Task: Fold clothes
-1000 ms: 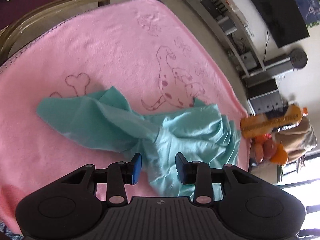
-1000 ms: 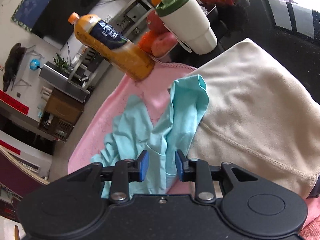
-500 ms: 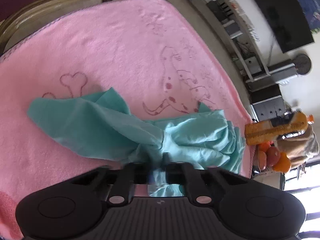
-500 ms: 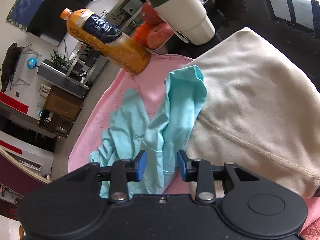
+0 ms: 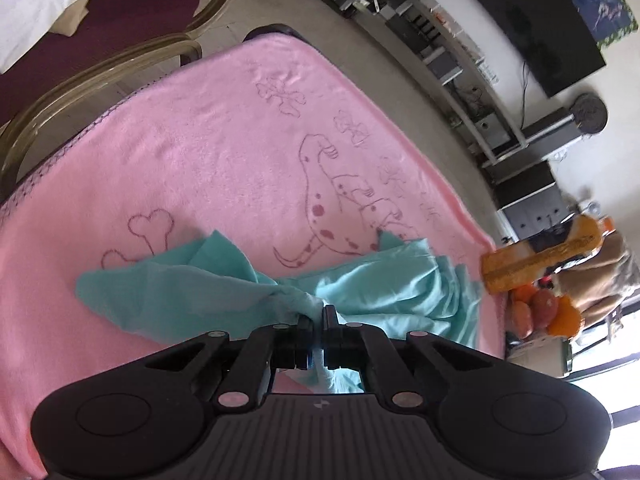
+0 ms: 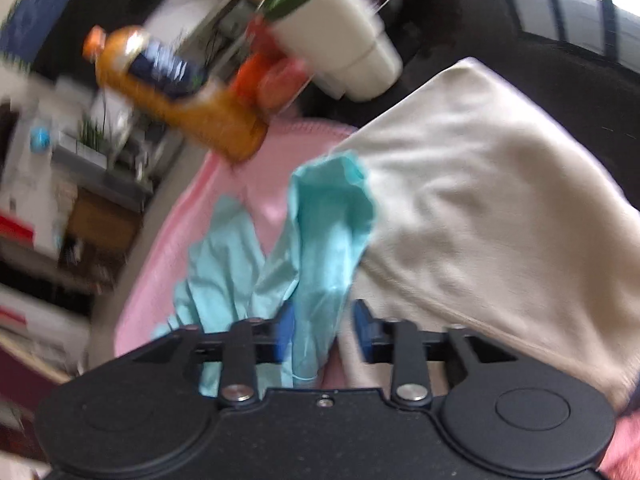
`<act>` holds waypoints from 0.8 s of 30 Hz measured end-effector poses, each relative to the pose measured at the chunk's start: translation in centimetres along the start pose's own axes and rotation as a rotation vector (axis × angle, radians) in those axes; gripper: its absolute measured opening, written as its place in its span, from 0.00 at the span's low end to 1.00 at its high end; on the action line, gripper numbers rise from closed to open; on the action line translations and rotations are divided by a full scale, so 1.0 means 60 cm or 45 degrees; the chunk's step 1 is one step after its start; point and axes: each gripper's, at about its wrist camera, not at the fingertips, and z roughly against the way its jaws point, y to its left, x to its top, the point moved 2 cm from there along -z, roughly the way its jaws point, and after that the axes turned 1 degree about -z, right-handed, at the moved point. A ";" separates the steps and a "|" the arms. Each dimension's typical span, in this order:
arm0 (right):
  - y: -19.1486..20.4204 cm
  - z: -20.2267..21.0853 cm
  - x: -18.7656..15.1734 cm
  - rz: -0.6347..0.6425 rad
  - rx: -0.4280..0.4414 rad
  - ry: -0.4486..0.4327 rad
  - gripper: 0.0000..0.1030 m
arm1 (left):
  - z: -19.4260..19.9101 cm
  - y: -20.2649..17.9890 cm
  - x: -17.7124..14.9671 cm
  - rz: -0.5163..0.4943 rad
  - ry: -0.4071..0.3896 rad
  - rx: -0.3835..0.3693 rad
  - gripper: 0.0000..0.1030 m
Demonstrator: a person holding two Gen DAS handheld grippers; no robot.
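A crumpled teal garment [image 5: 192, 296] lies on a pink blanket [image 5: 208, 160] printed with a dinosaur. My left gripper [image 5: 319, 314] is shut on a bunched fold of it near the middle, lifting the cloth slightly. In the right wrist view the same teal garment [image 6: 328, 232] drapes up against a beige garment [image 6: 492, 208]. My right gripper [image 6: 324, 326] is open, its blue-padded fingers on either side of a hanging strip of the teal cloth.
An orange juice bottle [image 6: 176, 96], a white tumbler with a green lid [image 6: 340, 52] and fruit [image 6: 272, 76] stand at the blanket's far end. A wooden chair frame [image 5: 100, 68] sits beyond the blanket's left edge. A TV stand [image 5: 460, 64] lies across the floor.
My left gripper went from open to shut on the teal garment's bunched fold and has drawn it up. My right gripper moved closer around the hanging teal strip and stays open.
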 end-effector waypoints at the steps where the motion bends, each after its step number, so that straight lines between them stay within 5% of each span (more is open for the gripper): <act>1: 0.009 -0.004 0.002 0.035 -0.027 -0.012 0.37 | -0.005 0.002 0.002 0.005 0.007 0.003 0.01; 6: 0.048 0.005 -0.009 0.134 -0.024 -0.026 0.34 | -0.023 0.008 0.012 0.011 0.021 0.019 0.01; 13: 0.036 -0.016 -0.024 0.034 0.149 0.150 0.30 | -0.056 0.024 0.028 0.020 0.029 0.069 0.01; 17: 0.034 -0.045 -0.029 -0.013 0.108 0.210 0.28 | -0.074 0.035 0.038 0.026 0.035 0.103 0.01; 24: 0.053 -0.054 -0.027 -0.020 0.192 0.121 0.27 | -0.091 0.059 0.043 0.074 0.057 0.133 0.03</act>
